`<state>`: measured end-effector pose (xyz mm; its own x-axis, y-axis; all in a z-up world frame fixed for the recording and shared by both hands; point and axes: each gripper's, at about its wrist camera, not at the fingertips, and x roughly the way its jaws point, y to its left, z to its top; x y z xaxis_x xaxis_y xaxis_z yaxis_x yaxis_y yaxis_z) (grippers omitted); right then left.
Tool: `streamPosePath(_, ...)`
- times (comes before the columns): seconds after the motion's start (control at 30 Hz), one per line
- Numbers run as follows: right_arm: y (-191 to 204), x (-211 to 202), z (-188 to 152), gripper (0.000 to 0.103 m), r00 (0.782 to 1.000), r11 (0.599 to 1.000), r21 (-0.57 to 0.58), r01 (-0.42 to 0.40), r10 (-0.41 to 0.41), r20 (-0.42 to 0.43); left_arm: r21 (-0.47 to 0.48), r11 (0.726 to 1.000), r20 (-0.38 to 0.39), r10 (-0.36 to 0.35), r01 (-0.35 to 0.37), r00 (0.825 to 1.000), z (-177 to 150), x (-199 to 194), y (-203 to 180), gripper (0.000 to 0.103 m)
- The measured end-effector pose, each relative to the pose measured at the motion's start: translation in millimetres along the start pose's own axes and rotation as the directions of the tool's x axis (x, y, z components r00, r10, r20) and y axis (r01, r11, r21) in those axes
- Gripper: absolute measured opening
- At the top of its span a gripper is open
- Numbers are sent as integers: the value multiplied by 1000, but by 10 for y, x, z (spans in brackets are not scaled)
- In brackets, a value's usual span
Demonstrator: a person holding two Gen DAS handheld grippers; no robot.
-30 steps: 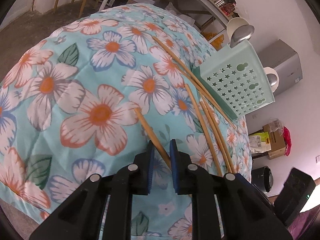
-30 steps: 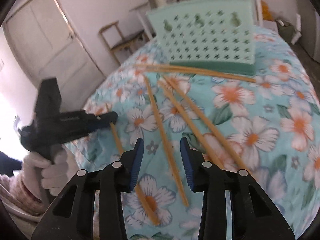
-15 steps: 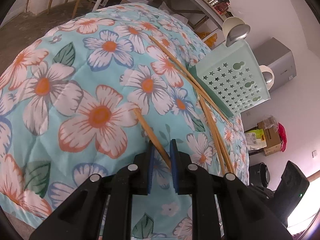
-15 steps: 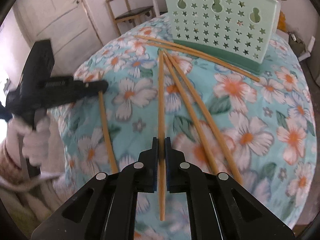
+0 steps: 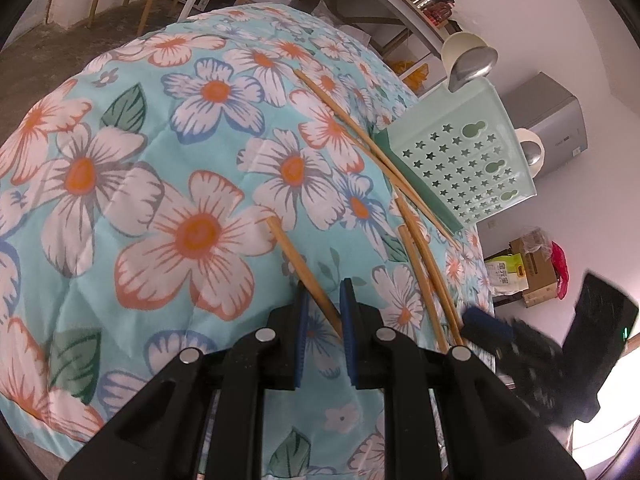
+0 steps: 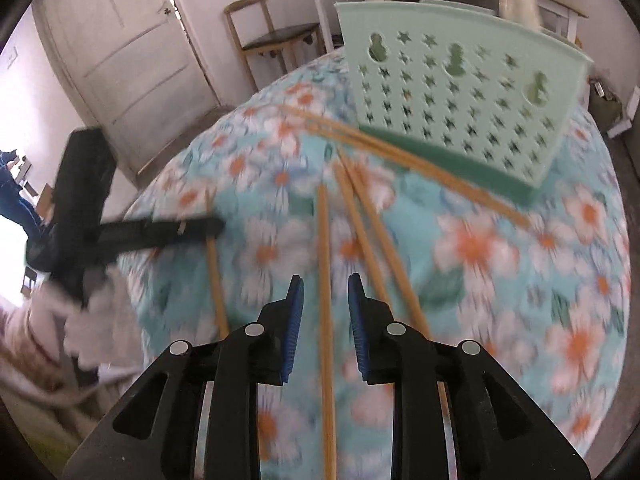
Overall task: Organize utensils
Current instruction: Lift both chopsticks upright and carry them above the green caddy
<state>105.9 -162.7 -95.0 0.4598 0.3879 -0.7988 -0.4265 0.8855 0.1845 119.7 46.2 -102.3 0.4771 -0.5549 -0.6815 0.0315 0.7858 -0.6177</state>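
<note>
Left gripper clamped on end of chopstick, lying on floral quilt. Right gripper jaws opening; second chopstick seen between pads, untouched. Other chopsticks laid beside green perforated basket.

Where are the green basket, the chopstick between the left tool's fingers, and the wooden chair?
green basket [image 6: 460, 92]: right wrist view, perforated front wall.
chopstick [image 5: 298, 258]: left wrist view, mid shaft.
wooden chair [image 6: 276, 34]: right wrist view, dark seat.
</note>
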Motion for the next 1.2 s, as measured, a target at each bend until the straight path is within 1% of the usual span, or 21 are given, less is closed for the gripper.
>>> streamPosePath(0.07, 2, 134, 119, 23, 1000, 1000, 10, -13, 13, -3, 7, 1000, 0, -1, 1, 1000, -3, -2, -5, 15)
streamPosePath(0.23, 32, 412, 287, 23, 999, 1000, -7, 1, -1, -41, 15, 1000, -1, -13, 13, 1000, -5, -4, 11, 16)
streamPosePath(0.3, 35, 488, 314, 19, 999, 1000, -10, -1, 0, -54, 17, 1000, -2, -23, 23, 1000, -3, -7, 18, 16)
streamPosePath(0.37, 36, 522, 339, 18, 998, 1000, -11, 0, -1, -64, 10, 999, -6, -36, 36, 999, 7, -16, 41, 16)
streamPosePath(0.47, 62, 559, 396, 18, 998, 1000, -16, -3, 2, -63, -28, 998, -13, -62, 62, 998, 45, -23, 110, 16)
streamPosePath(0.5, 70, 572, 409, 16, 998, 1000, -20, -2, 0, -64, -40, 997, -13, -66, 66, 998, 61, -22, 130, 16)
streamPosePath(0.53, 79, 595, 421, 11, 998, 1000, -23, 3, -4, -67, -52, 996, -13, -69, 68, 998, 74, -21, 146, 16)
streamPosePath(0.6, 85, 630, 434, 6, 997, 1000, -21, 2, -3, -72, -80, 994, -14, -76, 75, 997, 98, -12, 178, 16)
streamPosePath(0.73, 93, 647, 479, 5, 999, 1000, -5, -10, 10, -44, -162, 983, -24, -95, 90, 995, 137, 23, 253, 15)
streamPosePath(0.77, 91, 613, 495, 5, 999, 1000, 4, -11, 11, -32, -173, 981, -25, -94, 88, 995, 141, 25, 266, 15)
streamPosePath(0.8, 87, 583, 508, 5, 1000, 1000, 7, -13, 13, -23, -186, 979, -26, -85, 79, 996, 147, 30, 278, 12)
streamPosePath(0.87, 80, 458, 559, 5, 1000, 1000, 13, -12, 12, 21, -197, 977, -26, -84, 77, 996, 151, 33, 289, 12)
streamPosePath(0.97, 48, 205, 653, 5, 995, 1000, 28, -7, 4, 103, -170, 984, -17, -56, 52, 998, 149, 13, 240, 11)
streamPosePath(1.03, -4, -68, 711, 5, 981, 998, 55, -21, 10, 192, -147, 988, 0, -40, 40, 999, 150, -21, 197, 11)
streamPosePath(1.1, -39, -254, 753, 5, 967, 997, 73, -26, 7, 255, -114, 993, 29, -28, 31, 999, 160, -79, 136, 11)
streamPosePath(1.13, -60, -407, 764, 5, 952, 996, 85, -39, 11, 307, -92, 995, 46, -29, 33, 999, 170, -122, 97, 10)
streamPosePath(1.17, -75, -481, 774, 5, 942, 995, 90, -47, 14, 334, -55, 998, 76, -27, 32, 997, 180, -186, 31, 10)
streamPosePath(1.2, -87, -596, 771, 5, 926, 994, 95, -57, 17, 378, -33, 999, 96, -25, 28, 995, 192, -225, -10, 10)
